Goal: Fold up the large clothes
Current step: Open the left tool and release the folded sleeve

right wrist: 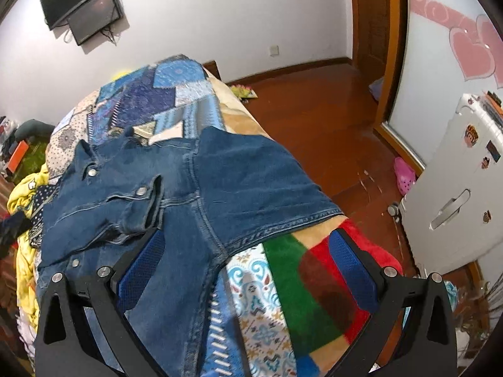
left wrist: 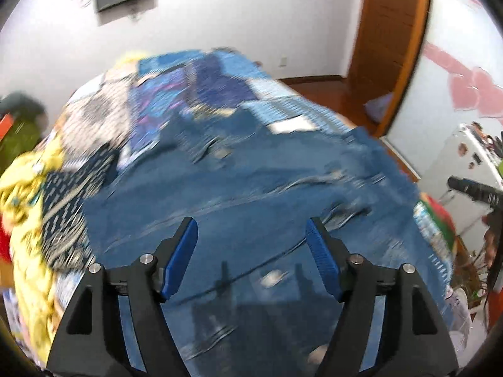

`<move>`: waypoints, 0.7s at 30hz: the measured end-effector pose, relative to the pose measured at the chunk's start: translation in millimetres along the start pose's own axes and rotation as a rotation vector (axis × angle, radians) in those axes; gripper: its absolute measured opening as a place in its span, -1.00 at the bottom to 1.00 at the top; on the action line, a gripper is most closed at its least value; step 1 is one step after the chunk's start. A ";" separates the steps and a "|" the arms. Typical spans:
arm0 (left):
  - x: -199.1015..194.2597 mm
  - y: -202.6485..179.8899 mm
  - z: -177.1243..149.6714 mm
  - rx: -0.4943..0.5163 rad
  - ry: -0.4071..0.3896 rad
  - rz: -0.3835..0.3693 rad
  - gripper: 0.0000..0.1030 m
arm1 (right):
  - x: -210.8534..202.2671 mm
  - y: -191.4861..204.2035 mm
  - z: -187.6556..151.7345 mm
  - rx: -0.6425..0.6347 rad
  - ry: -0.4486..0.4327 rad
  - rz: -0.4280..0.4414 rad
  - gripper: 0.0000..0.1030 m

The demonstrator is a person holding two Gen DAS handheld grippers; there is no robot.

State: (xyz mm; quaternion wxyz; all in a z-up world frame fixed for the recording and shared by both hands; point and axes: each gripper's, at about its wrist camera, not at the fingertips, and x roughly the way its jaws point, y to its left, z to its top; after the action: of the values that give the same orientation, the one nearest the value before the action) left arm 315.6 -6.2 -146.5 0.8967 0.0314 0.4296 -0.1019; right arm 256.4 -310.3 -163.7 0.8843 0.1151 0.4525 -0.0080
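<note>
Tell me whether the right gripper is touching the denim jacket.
Cannot tell. In the right wrist view the right gripper is open above the denim jacket; one finger overlaps the cuff, but no contact or gap shows plainly.

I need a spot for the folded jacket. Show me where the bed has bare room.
Free: the patchwork quilt beyond the denim jacket, and the striped blanket off its near hem, between the right gripper's fingers. Crowded: the yellow clothes pile along the far-left edge.

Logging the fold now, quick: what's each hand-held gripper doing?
Left hand-held gripper: open, holding nothing, above the denim jacket.
Right hand-held gripper: open, holding nothing.
</note>
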 end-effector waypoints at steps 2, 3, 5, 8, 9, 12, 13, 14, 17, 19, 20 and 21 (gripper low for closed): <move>-0.3 18.6 -12.4 -0.042 0.018 0.025 0.36 | 9.8 -5.9 2.0 0.010 0.023 -0.002 1.00; -1.2 29.5 -18.7 -0.067 0.025 0.039 0.36 | 17.3 -9.4 3.3 0.016 0.038 -0.006 1.00; -0.6 45.7 -29.2 -0.110 0.035 0.065 0.36 | 33.2 -17.4 5.2 0.036 0.074 -0.006 1.00; 1.4 65.1 -41.8 -0.151 0.046 0.101 0.36 | 54.8 -32.4 7.2 0.089 0.131 0.021 1.00; 3.9 71.6 -44.5 -0.167 0.056 0.115 0.36 | 65.1 -39.1 8.4 0.120 0.162 0.038 1.00; 7.6 80.3 -47.7 -0.202 0.063 0.129 0.36 | 92.3 -57.8 10.4 0.238 0.261 0.130 1.00; 8.3 82.1 -48.7 -0.211 0.060 0.128 0.37 | 100.1 -64.0 10.6 0.283 0.283 0.158 1.00; 8.9 83.2 -49.9 -0.221 0.058 0.123 0.36 | 104.1 -67.0 10.8 0.306 0.292 0.172 1.00; 12.9 83.5 -51.2 -0.248 0.057 0.105 0.36 | 118.2 -75.6 12.5 0.367 0.325 0.210 1.00; 15.3 81.3 -50.5 -0.261 0.053 0.098 0.36 | 124.4 -81.1 12.2 0.413 0.332 0.228 0.98; 16.3 80.0 -50.3 -0.263 0.053 0.095 0.36 | 126.1 -82.0 13.4 0.422 0.329 0.230 0.93; 16.7 78.0 -49.6 -0.261 0.050 0.095 0.36 | 127.1 -83.0 13.5 0.431 0.324 0.232 0.90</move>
State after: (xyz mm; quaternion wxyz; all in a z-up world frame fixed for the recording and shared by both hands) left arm 304.3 74.5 -193.2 0.8860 -0.0624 0.4595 -0.0018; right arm 332.4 -382.5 -274.3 0.7507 0.3512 0.5593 0.0157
